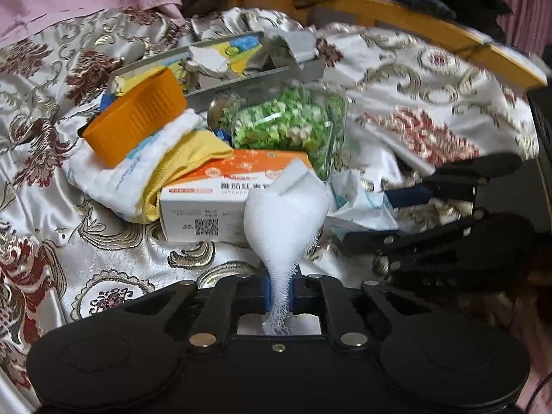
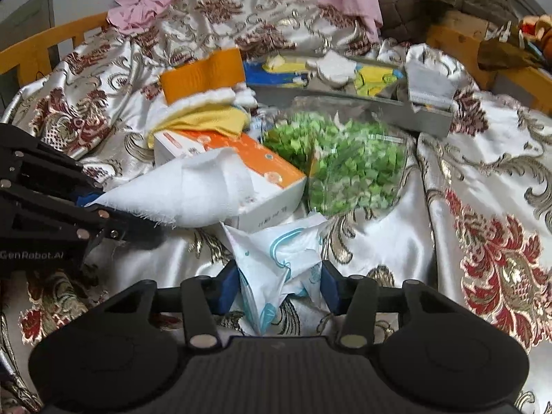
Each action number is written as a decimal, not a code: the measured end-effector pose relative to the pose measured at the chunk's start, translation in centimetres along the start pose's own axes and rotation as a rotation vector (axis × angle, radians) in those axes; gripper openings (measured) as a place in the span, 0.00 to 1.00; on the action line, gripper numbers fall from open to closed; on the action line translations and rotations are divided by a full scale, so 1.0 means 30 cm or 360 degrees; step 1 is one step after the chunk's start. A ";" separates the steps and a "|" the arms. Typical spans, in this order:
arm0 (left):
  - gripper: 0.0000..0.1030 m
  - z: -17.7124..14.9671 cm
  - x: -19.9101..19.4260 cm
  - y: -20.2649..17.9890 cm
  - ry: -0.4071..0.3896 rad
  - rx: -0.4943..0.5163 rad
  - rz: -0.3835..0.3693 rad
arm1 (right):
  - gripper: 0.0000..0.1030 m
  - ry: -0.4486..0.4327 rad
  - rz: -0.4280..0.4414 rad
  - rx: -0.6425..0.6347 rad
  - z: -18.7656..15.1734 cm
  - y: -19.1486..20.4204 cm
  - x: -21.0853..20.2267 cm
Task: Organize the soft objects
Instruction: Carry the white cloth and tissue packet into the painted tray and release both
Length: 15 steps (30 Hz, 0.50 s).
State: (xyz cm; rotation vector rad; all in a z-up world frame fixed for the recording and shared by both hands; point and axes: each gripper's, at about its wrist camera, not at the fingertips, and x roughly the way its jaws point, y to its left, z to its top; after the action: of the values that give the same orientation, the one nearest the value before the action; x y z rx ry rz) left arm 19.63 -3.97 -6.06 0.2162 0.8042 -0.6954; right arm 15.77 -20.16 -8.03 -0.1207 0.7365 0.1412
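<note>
1. Two tongs work over a glossy brocade bedspread. The left tongs are clenched on a frayed white gauze cloth, which bulges above the pads in front of an orange-and-white carton.
2. The right tongs straddle a crumpled white wrapper with teal print, pads not pressing it.
3. A clear bag holds green bits.
4. A grey tray holds torn paper.
</note>
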 end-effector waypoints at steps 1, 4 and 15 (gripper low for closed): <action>0.09 0.002 -0.009 -0.001 -0.0022 -0.0014 0.0006 | 0.52 -0.0024 -0.0010 -0.0012 0.001 0.004 -0.009; 0.09 0.008 -0.040 -0.017 -0.0092 -0.0020 0.0042 | 0.52 -0.0107 -0.0046 -0.0061 -0.001 0.020 -0.043; 0.09 0.024 -0.139 -0.040 -0.0296 -0.0143 0.0103 | 0.53 -0.0419 -0.0138 -0.0101 0.014 0.034 -0.139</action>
State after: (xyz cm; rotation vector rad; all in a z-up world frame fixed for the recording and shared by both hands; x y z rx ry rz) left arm 17.23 -3.15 -2.45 0.0940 0.6461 -0.6071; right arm 12.82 -19.45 -4.97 -0.1904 0.4636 0.0953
